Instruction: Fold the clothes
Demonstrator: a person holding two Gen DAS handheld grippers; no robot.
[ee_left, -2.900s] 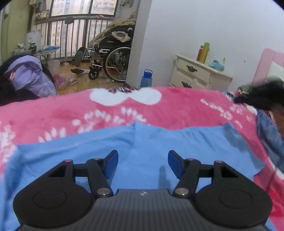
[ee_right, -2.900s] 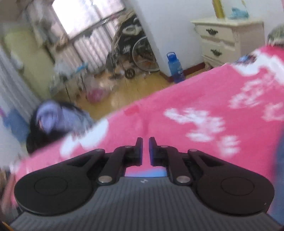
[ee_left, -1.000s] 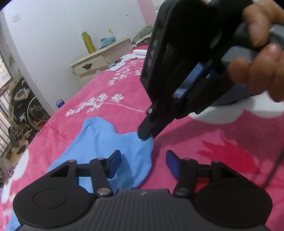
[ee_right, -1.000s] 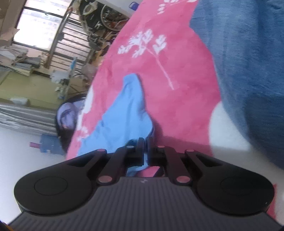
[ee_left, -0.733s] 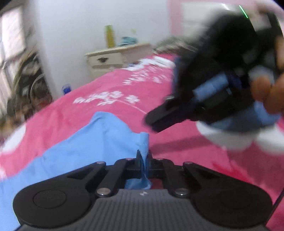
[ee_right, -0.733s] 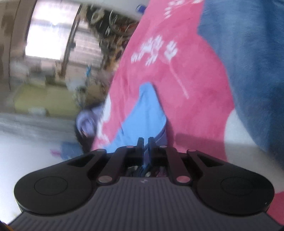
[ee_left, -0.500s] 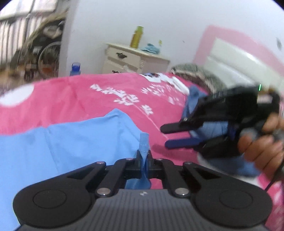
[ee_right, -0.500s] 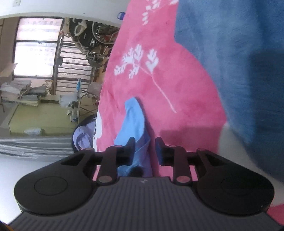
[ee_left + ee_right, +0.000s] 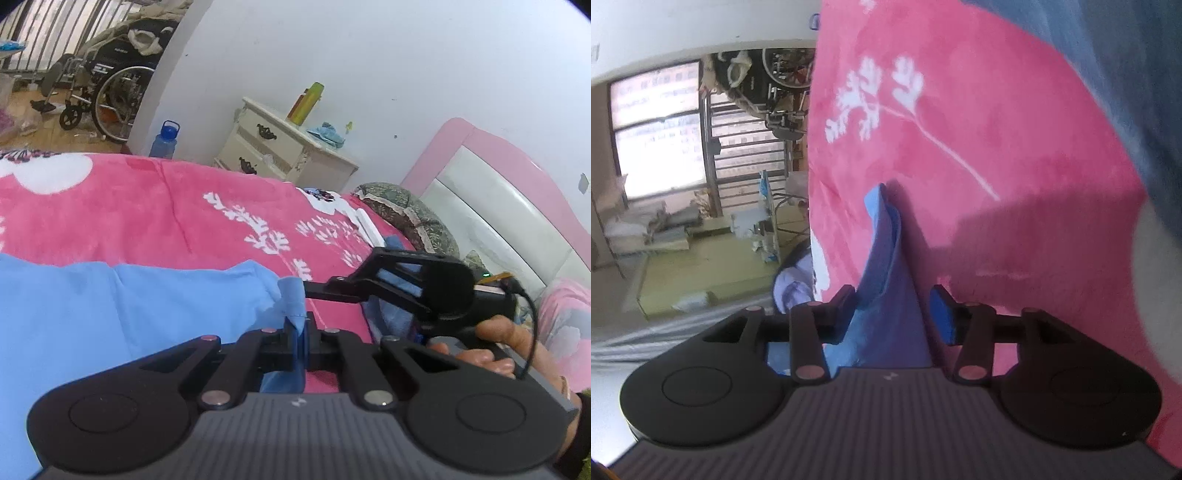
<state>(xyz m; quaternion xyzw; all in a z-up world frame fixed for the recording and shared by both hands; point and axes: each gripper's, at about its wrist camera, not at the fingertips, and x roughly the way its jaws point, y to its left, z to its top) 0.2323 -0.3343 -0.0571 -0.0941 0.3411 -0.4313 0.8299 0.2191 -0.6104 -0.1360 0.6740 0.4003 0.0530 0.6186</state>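
Between the left gripper's [image 9: 300, 334] clamped fingers sits blue garment [image 9: 110, 310]; right gripper [image 9: 892, 310] spread.

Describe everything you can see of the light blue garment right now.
The light blue garment is soft, plain, thin-looking fabric, spread mostly flat with gentle creases across the pink floral blanket. One corner is pulled up into a small peak, pinched in the left gripper, whose jaws are closed on it. The right gripper is open, its fingers straddling the raised fold without clamping it. Its full shape runs out of view.
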